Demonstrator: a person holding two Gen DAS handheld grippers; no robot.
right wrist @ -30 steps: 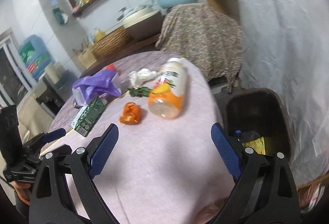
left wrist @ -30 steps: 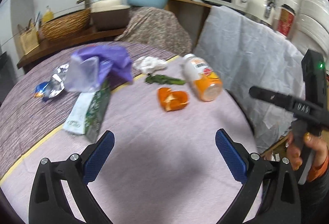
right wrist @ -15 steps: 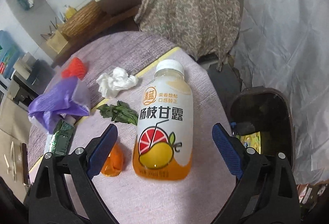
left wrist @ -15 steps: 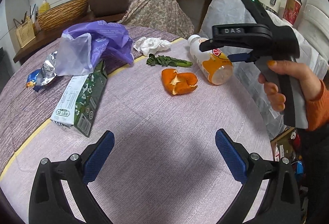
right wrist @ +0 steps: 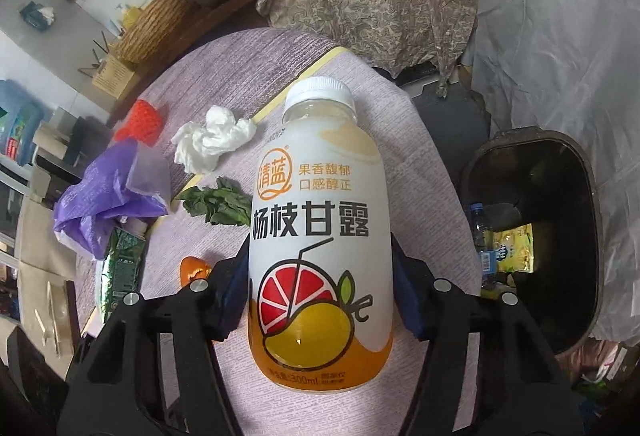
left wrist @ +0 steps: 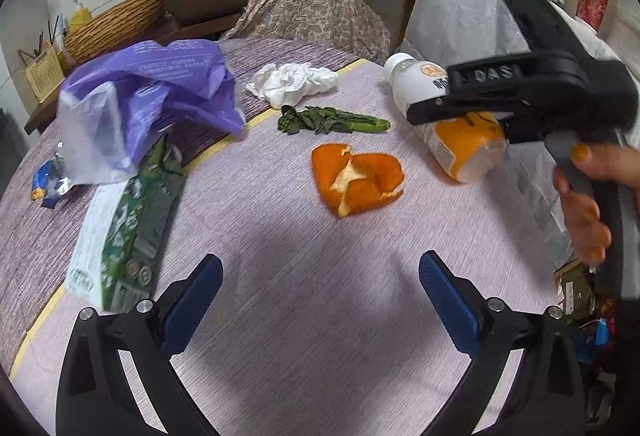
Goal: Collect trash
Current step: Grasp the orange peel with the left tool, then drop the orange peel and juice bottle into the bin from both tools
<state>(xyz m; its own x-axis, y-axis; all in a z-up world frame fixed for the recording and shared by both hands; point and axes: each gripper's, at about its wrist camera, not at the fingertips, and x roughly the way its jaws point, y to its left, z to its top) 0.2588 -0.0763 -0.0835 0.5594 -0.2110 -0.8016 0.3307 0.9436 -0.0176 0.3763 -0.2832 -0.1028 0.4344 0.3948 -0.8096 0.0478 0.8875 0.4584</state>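
Since half a second ago right gripper [right wrist: 320, 296] has advanced, jaws now pinching the white-and-orange plastic juice bottle [right wrist: 320, 236] lying on the lilac-clothed desk [left wrist: 300, 296] at mid-body; judged light, rigid, slippery; left gripper [left wrist: 320, 292] jaws spread, idle.

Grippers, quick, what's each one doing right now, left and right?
Left gripper: open, holding nothing, above the table.
Right gripper: closed on the juice bottle.
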